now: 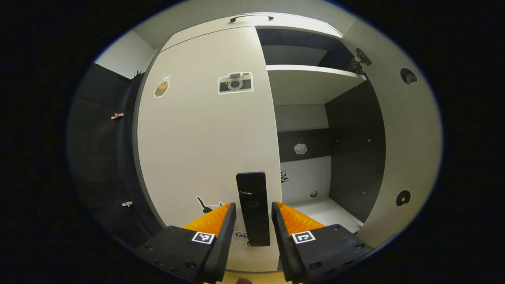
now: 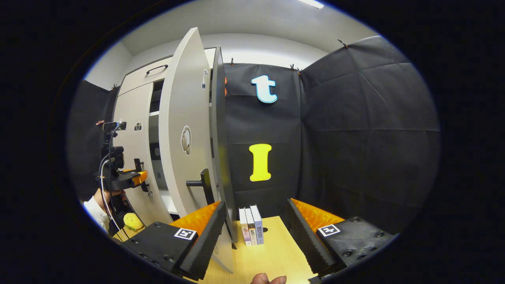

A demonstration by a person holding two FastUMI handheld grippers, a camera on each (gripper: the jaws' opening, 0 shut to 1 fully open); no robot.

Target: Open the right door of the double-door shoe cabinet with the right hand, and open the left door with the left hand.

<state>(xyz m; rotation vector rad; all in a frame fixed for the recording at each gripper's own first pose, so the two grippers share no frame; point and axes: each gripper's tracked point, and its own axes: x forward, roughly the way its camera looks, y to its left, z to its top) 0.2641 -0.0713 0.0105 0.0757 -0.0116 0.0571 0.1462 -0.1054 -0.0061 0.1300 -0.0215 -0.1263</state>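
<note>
Two doors made up the front of the tall pale shoe cabinet [image 1: 300, 23]. We saw the flat cream left door [image 1: 205, 130] shut, with a small camera sticker [image 1: 235, 83] near its top. Its long black bar handle [image 1: 253, 207] stood upright close to the door's right edge. Our left gripper [image 1: 253, 215] had its two fingers spread, one on each side of that handle. A thin gap showed on both sides, so we saw no finger pressing on the bar.

Past the left door's right edge the cabinet was open. We saw a white shelf [image 1: 311, 81] high up, dark side walls, and a pale floor at the bottom. The inner face of the swung-out right door [image 1: 406, 138] ran down the right side of the left gripper view.

In the right gripper view the pale right door [image 2: 179, 130] stood wide open, with its edge turned toward us. Its black handle [image 2: 201, 183] stuck out just above our right gripper [image 2: 256, 228]. That gripper's fingers were spread wide and held nothing. Between them lay a light wooden tabletop [image 2: 272, 252] with three slim books [image 2: 251, 225] standing side by side near the black cloth wall. The open door's edge came down close to the left finger, and we could not tell if they touched. To the right there was lots of free room.

Farther left we saw the other gripper [image 2: 138, 176] at the left door, held by a hand [image 2: 103, 194] in a white sleeve, with a small yellow toy [image 2: 133, 221] below it.
</note>
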